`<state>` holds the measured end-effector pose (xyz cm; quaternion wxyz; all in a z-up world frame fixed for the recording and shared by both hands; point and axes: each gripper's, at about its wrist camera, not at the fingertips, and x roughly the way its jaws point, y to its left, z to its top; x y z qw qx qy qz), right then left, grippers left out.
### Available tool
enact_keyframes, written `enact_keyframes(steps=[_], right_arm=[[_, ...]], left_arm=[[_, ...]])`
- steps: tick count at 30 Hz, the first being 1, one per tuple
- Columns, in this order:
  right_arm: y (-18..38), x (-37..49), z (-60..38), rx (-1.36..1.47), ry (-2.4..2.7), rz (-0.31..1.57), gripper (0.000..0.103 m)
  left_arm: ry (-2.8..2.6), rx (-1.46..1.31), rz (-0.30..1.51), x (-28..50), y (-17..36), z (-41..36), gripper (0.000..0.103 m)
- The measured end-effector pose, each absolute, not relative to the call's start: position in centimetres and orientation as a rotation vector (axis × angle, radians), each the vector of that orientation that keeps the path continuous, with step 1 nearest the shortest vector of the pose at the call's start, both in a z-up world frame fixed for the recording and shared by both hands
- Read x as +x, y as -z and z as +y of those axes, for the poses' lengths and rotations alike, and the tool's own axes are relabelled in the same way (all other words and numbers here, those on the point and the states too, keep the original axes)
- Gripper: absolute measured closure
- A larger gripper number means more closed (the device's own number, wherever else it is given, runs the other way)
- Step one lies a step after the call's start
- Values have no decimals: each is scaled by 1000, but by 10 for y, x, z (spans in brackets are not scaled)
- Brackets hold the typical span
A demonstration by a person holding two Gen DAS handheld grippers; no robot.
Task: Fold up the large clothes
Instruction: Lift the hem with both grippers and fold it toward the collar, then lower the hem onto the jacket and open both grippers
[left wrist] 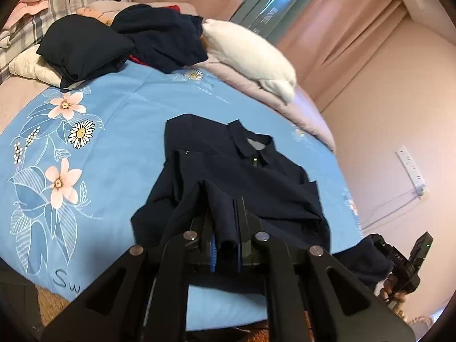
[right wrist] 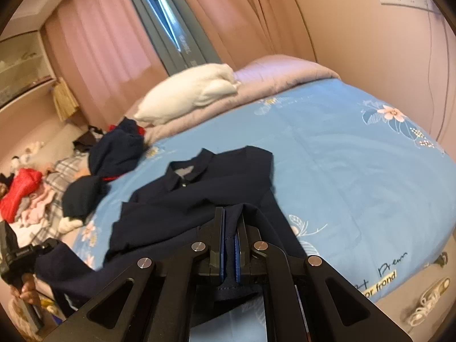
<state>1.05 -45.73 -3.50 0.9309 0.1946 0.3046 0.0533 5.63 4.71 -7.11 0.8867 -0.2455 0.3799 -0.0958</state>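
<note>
A dark navy collared shirt (left wrist: 228, 171) lies on the blue floral bedsheet (left wrist: 114, 131), collar away from me; it also shows in the right wrist view (right wrist: 199, 188). My left gripper (left wrist: 226, 228) is shut on a fold of the shirt's near hem, lifted off the bed. My right gripper (right wrist: 230, 228) is shut on the other end of the hem, the cloth pinched between its blue pads. The right gripper also shows at the lower right of the left wrist view (left wrist: 404, 259), and the left gripper at the lower left of the right wrist view (right wrist: 17, 259).
A pile of dark clothes (left wrist: 128, 40) and a white pillow (left wrist: 248, 54) lie at the bed's far side on a lilac quilt (right wrist: 273, 77). More clothes, red and plaid (right wrist: 31, 196), lie further left. Curtains and a wall stand behind.
</note>
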Motion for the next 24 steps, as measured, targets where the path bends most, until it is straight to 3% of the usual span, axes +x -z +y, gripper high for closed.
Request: enact_keyframes(steps=[19,22,24], right_arm=[[93,105,-454,325,17,860,97],[105,117,-455,311,49,890,97],[109,122,-455,302,62,902,97]], left_arm=[[64,-411,996,162,166,45,90],[41,-395,1031,175,178,43,84],[27,-405,1040,179,182,48,71]])
